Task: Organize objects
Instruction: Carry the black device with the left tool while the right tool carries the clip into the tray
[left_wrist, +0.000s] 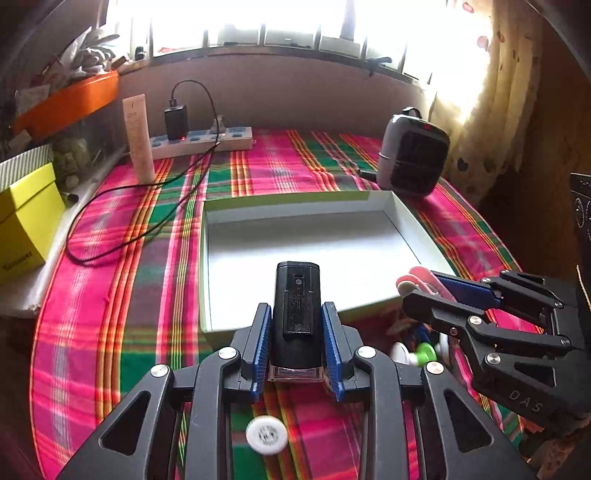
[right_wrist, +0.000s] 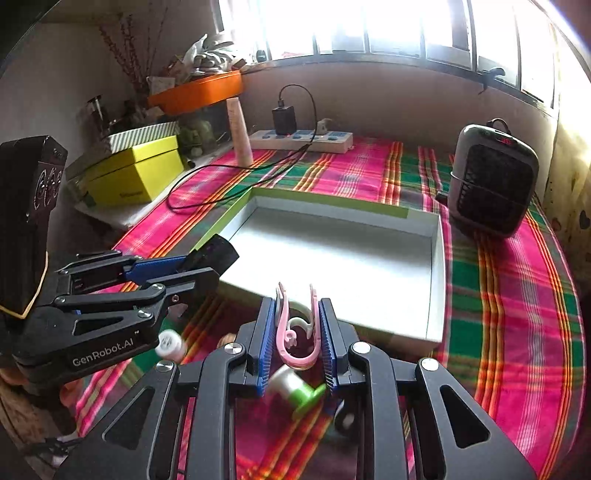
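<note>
Black and boxy, a small gadget (left_wrist: 297, 314) sits pinched between the blue pads of the left hand-held gripper (left_wrist: 297, 332). The right hand-held gripper (right_wrist: 297, 332) pinches a pink clip (right_wrist: 295, 332). Both hang above the near edge of a white open box (right_wrist: 436, 258) on the counter (left_wrist: 110, 295) with its pink and green cloth. A green and white spool (right_wrist: 297, 391) lies below the right hand-held gripper.
</note>
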